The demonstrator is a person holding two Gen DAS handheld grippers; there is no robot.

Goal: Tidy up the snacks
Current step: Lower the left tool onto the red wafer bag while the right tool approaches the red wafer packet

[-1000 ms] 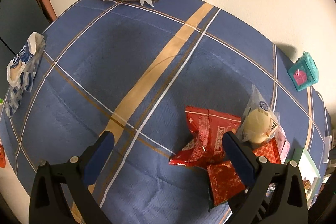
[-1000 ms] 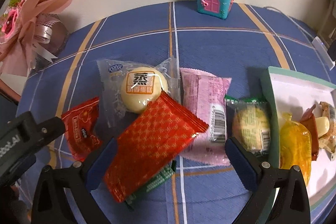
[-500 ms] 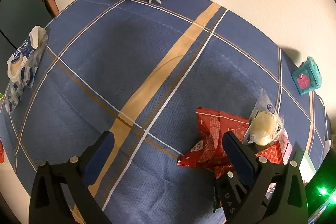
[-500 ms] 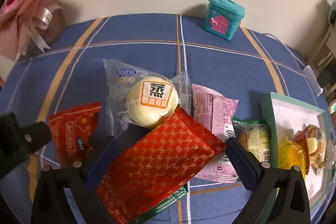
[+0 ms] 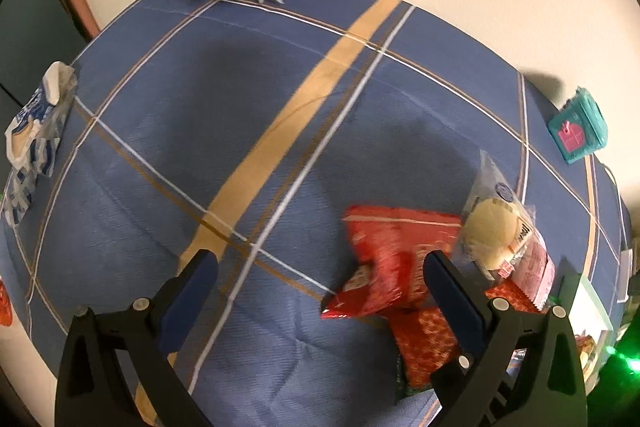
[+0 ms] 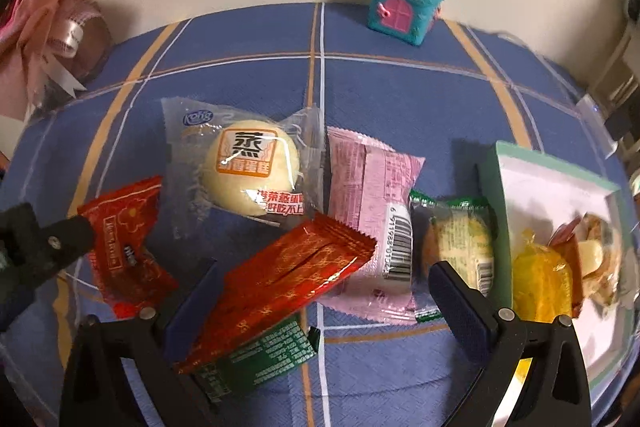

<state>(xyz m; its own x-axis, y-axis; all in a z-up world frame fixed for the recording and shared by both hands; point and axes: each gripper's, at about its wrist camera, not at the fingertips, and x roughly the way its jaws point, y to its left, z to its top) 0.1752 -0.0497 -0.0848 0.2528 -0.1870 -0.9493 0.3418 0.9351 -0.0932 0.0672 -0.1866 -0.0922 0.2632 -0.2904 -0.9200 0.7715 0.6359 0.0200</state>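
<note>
Hovering over a cluster of wrapped snacks on a blue plaid table, both grippers are spread wide and gripping nothing.

Sitting above the red gold-patterned packet, the right gripper is keeping its jaws released; that packet is lying across a green packet and touching the pink packet. Behind it the steamed cake in clear wrap is resting, with a red candy packet beside it and a green-edged pastry lying against the white tray near the table's right edge. Hanging open over bare cloth is the left gripper.
</note>
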